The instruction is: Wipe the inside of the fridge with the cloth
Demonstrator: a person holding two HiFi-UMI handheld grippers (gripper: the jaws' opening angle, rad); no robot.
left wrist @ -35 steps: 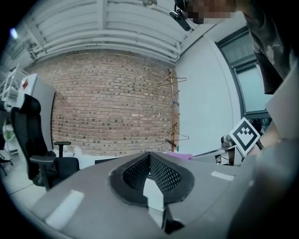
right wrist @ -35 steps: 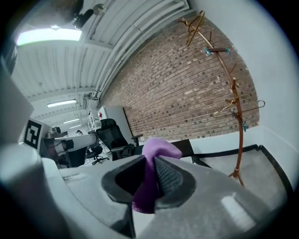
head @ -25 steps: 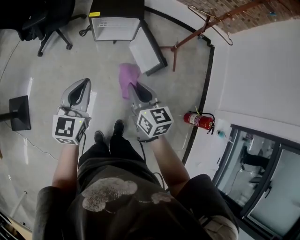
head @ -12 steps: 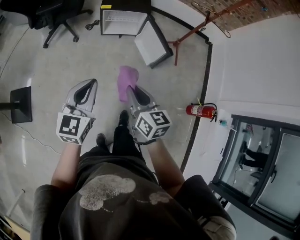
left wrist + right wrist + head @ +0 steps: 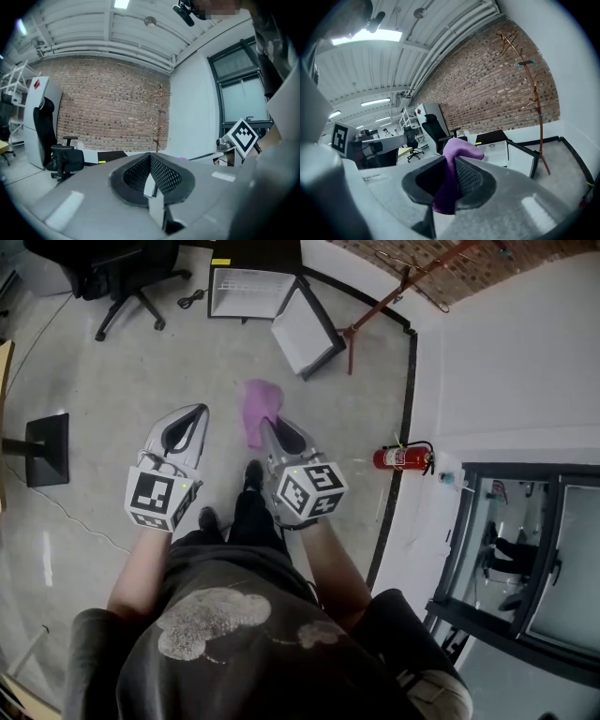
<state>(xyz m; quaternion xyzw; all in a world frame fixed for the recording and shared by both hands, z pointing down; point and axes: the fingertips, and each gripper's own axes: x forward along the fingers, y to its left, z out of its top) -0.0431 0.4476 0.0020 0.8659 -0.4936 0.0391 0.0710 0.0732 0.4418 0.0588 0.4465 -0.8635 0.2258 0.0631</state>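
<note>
A purple cloth (image 5: 257, 409) hangs from my right gripper (image 5: 268, 423), which is shut on it; in the right gripper view the cloth (image 5: 452, 176) is pinched between the jaws of that gripper (image 5: 451, 168). My left gripper (image 5: 192, 414) is held beside it at the left, shut with nothing in it, and its jaws meet at the tip (image 5: 151, 158). The small fridge (image 5: 247, 291) stands on the floor ahead with its door (image 5: 305, 334) swung open to the right; it also shows past the cloth, the fridge (image 5: 499, 149) with white inside.
A black office chair (image 5: 112, 268) stands left of the fridge. A red coat stand (image 5: 394, 292) leans by the wall at the right, and a red fire extinguisher (image 5: 403, 457) lies by the wall. A black monitor base (image 5: 45, 448) sits at the left.
The person has walked toward the fridge, which now sits higher in the head view. Both grippers kept their places, the right one still holding the cloth.
</note>
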